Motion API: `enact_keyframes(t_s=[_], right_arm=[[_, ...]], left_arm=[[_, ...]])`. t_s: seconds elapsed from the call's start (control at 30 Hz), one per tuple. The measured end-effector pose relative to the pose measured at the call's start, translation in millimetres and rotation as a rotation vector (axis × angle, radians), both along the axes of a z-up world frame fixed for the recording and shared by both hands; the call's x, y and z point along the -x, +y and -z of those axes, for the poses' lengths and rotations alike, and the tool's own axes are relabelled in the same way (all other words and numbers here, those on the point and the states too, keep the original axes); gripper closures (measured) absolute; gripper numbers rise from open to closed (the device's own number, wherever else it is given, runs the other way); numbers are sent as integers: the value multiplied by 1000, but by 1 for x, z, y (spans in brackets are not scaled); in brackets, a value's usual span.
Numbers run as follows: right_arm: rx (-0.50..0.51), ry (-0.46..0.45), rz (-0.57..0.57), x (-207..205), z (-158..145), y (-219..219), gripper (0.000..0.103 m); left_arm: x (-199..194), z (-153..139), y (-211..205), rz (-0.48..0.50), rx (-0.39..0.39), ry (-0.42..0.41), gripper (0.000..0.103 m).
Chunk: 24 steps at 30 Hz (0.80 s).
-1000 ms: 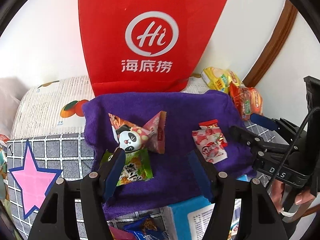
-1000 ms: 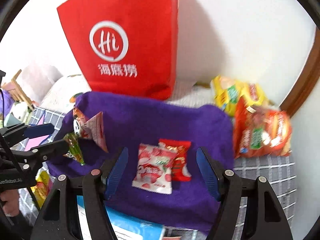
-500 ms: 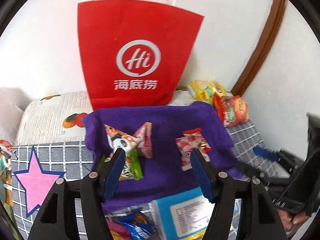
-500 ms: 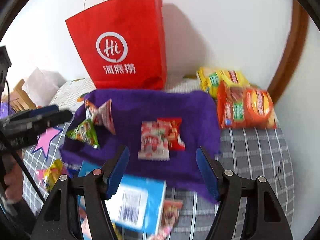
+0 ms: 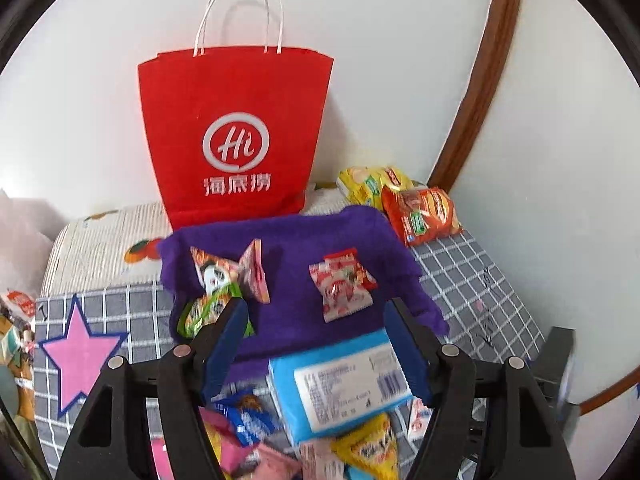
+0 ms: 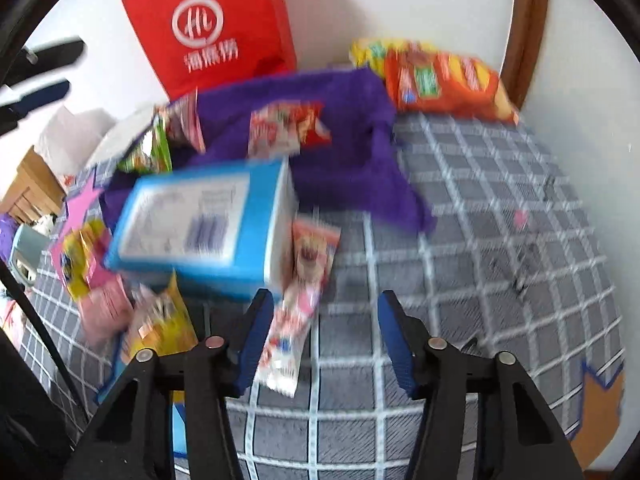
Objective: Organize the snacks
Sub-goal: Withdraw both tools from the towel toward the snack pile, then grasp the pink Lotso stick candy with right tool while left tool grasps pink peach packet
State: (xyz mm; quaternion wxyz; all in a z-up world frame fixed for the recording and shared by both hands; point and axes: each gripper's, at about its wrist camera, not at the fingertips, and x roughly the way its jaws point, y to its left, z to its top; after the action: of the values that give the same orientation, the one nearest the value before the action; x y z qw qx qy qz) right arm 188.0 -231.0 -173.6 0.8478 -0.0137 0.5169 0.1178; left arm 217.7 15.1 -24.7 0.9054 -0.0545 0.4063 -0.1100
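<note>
So both your claws pulled back, spread wide, holding nothing: left claw (image 5: 316,332), right claw (image 6: 326,320). Sorted packets stay on purple cloth (image 5: 296,240). Blue box (image 5: 340,384) and loose snack pile (image 6: 120,304) now in view on bench, next pick probably there.

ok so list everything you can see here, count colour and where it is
paper bag: 1, red, white handles, against the wall behind the cloth
cloth: 1, purple, spread on the checked cover
checked cover: 1, grey and white, under everything
snack packets on cloth: about 5, a pink, panda and green group at its left, a red and white pair at its right
chip bags: 2, yellow and orange, by the wall to the right
box: 1, light blue, at the cloth's near edge
loose packets: several, mixed colours, around the box
left tool: 1, black with blue pads, open
right tool: 1, same, open
</note>
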Motion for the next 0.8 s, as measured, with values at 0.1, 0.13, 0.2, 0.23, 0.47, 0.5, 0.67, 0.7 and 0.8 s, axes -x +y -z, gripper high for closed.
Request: enact_keyframes(t_s=[0.1,0.13,0.2,0.23,0.47,0.5,0.67,0.7,0.8], right_arm=[[-39,34,7,5,18,2,54],[-54,37,10,5,22,2,55],[-77,37,14,4,28,6,54],[-81,41,19,3,32,8,54],[51,-41,33,10,42,25,77],[49,-45,31,12,42,24,77],[33,-50,32,28,42,6,78],[35,-51,36,31,42,1,78],[37,-53,51,41,40,-14,78]], left_arm=[[14,6,10,-23,6,13,31],[19,9,16,-33,14,21,31],[27,15,25,-50,30,37,31],[32,19,30,-58,38,45,31],[59,46,60,-135,42,96,31],[62,52,64,-144,43,105,31],[75,77,66,-146,52,153,31],[76,81,64,-138,49,158,31],[82,91,52,-94,37,164,31]])
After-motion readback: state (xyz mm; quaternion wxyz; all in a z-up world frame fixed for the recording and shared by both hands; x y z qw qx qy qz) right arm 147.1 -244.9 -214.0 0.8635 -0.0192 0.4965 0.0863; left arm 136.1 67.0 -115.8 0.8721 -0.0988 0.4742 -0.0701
